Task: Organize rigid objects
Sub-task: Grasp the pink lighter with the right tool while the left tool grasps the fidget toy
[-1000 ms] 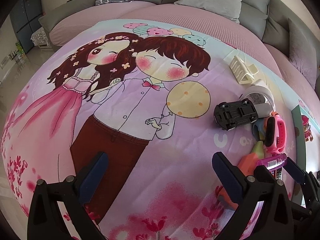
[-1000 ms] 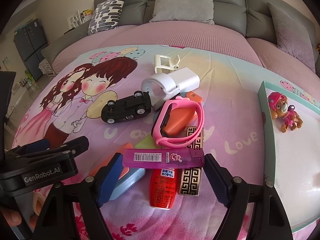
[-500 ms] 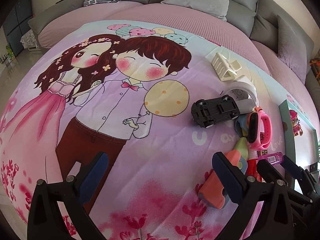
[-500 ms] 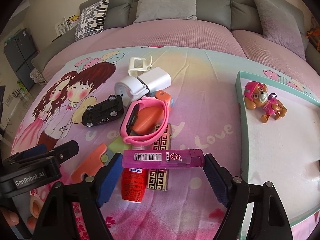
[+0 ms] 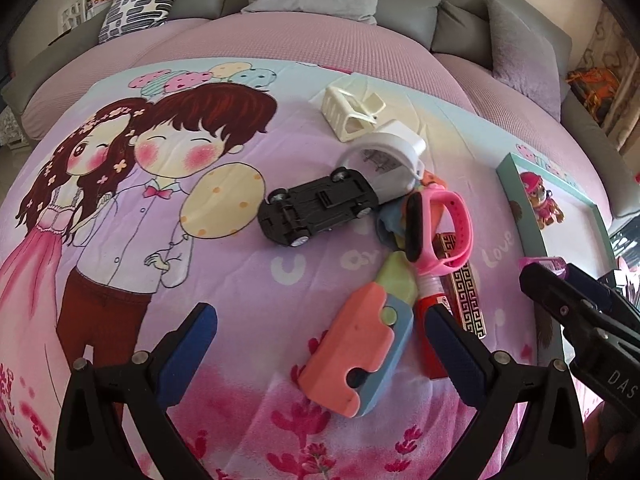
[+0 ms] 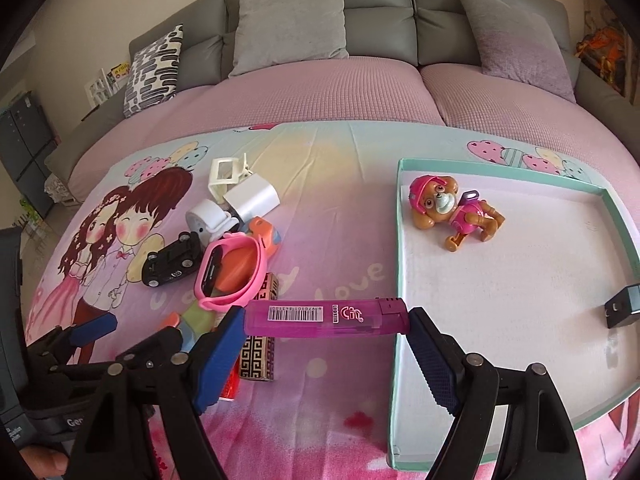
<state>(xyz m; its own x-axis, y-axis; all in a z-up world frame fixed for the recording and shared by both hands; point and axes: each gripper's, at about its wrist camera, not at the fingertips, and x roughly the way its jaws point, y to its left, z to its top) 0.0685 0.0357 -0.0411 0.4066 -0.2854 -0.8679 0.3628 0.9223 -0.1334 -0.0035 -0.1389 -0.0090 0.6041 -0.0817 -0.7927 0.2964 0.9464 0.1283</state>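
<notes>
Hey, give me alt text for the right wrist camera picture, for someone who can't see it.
The right gripper clamps a translucent purple plastic lighter crosswise between its blue pads, held at the left wall of a shallow teal-rimmed tray where a pink-and-brown toy puppy figure lies. Left of the tray, a black toy car, a pink wristband and other small items are heaped on a cartoon-print bedsheet.

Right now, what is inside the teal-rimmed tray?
In the teal-rimmed tray lie a pink puppy figure and a small black box. The right gripper hides its near corner.
</notes>
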